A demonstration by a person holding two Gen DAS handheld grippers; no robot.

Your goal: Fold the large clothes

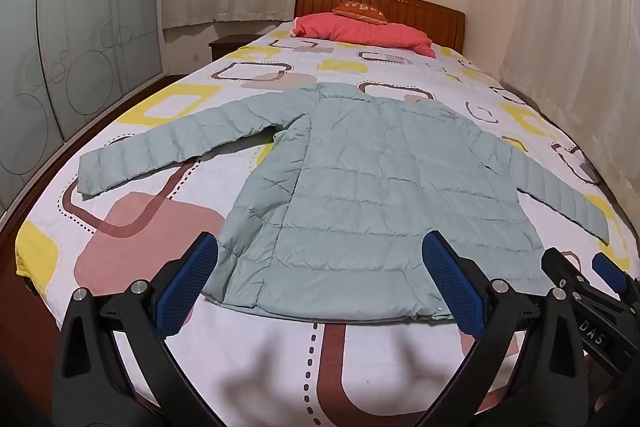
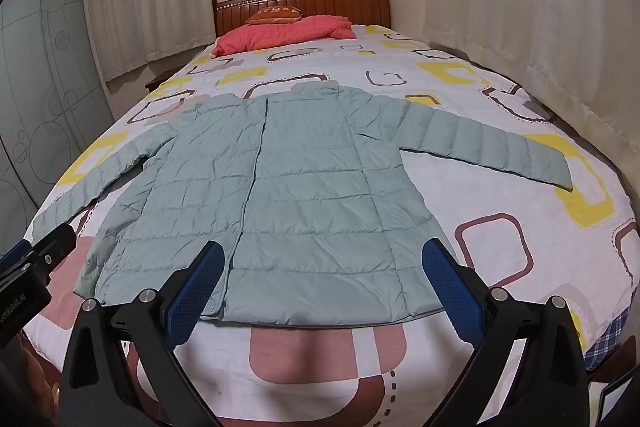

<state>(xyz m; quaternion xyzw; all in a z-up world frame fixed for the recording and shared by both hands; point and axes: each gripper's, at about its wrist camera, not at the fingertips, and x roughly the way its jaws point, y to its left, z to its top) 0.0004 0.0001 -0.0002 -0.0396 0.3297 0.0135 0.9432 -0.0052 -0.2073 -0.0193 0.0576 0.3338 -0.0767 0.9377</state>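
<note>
Currently, the pale green quilted puffer jacket (image 1: 360,187) lies flat on the patterned white bedspread (image 1: 160,99), front closed, hem toward the foot edge of the bed, collar toward the wooden headboard (image 1: 420,11). Both sleeves extend outward and angle toward the side edges. The fabric shows light creasing along the stitched channels.

Bare bedspread remains between the hem and the foot edge, and a wider strip lies between the collar and the coral pink pillow (image 1: 368,31). Each cuff ends near a side edge.

The left gripper (image 1: 320,283) hovers over the hem with jaws spread wide, holding nothing. The right gripper (image 2: 320,287) is likewise spread wide and unloaded above the hem.

Only the right wrist view shows the blue plaid cloth (image 2: 608,343) at the foot corner. Only the left wrist view shows the dark wooden nightstand (image 1: 230,47).
</note>
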